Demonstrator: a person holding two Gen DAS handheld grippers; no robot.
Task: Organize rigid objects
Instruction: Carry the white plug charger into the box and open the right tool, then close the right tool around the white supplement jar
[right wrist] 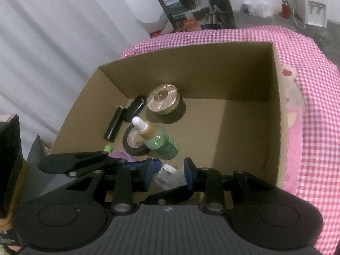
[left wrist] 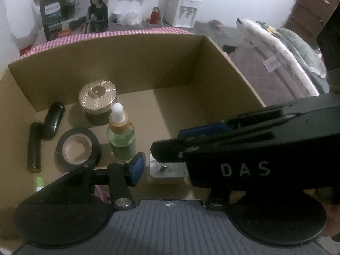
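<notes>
A cardboard box holds a gold-lidded jar, a green dropper bottle, a roll of black tape, a black case and a black tube. A white charger plug lies near the box's front wall. My right gripper is open with its jaws on either side of the plug, not closed on it. It crosses the left wrist view. My left gripper is open just in front of the plug.
The box stands on a pink checked cloth. A green-capped tube and a purple thing lie at the box's front left. A Philips carton stands behind. Bedding lies to the right.
</notes>
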